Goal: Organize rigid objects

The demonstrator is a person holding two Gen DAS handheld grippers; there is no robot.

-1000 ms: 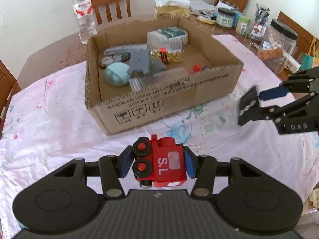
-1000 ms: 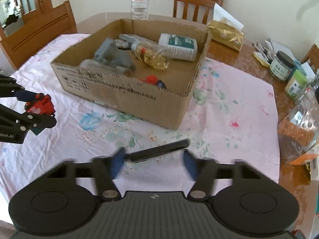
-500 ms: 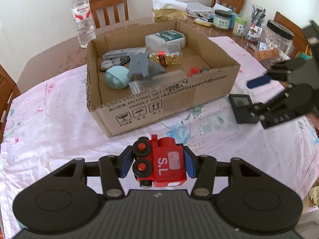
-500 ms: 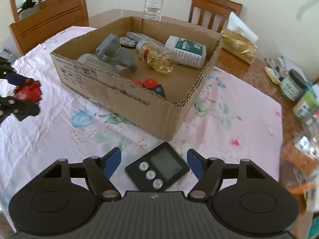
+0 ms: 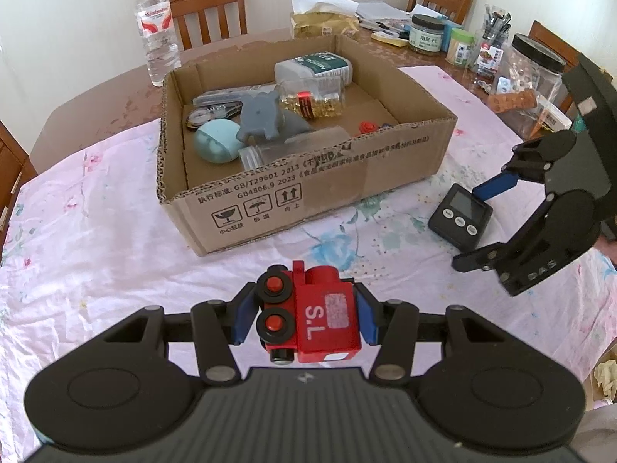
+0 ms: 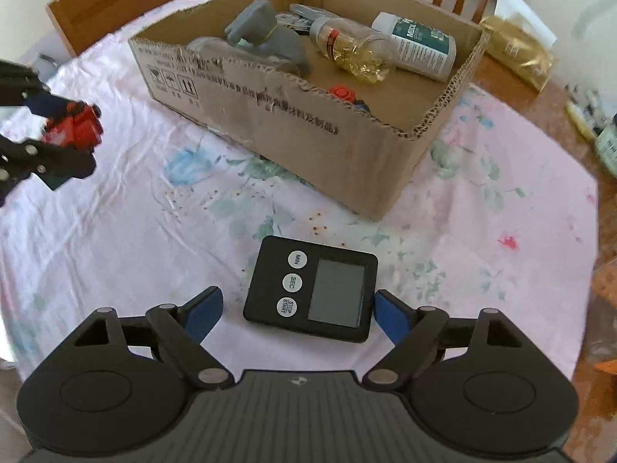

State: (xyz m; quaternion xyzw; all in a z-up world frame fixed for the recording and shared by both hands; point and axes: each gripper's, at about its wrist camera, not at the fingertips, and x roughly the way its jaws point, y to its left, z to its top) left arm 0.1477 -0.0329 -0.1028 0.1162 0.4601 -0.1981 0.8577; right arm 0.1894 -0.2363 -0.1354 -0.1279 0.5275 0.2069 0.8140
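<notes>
Red wooden toy train (image 5: pixel 314 314) clenched in left gripper (image 5: pixel 304 318), held above floral cloth short of open cardboard box (image 5: pixel 308 196); right gripper (image 6: pixel 297 310) jaws opening, black square digital timer (image 6: pixel 312 293) lying on cloth between them, apparently let go; step looks like sorting items out of box; next: set train down, withdraw right gripper clear of timer.

red toy train (image 5: pixel 322 314), black timer (image 6: pixel 312 293)

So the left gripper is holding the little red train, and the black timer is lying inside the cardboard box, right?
Not quite. The left gripper does hold the red train, but the black timer lies on the tablecloth outside the cardboard box, as the right wrist view shows.
</notes>
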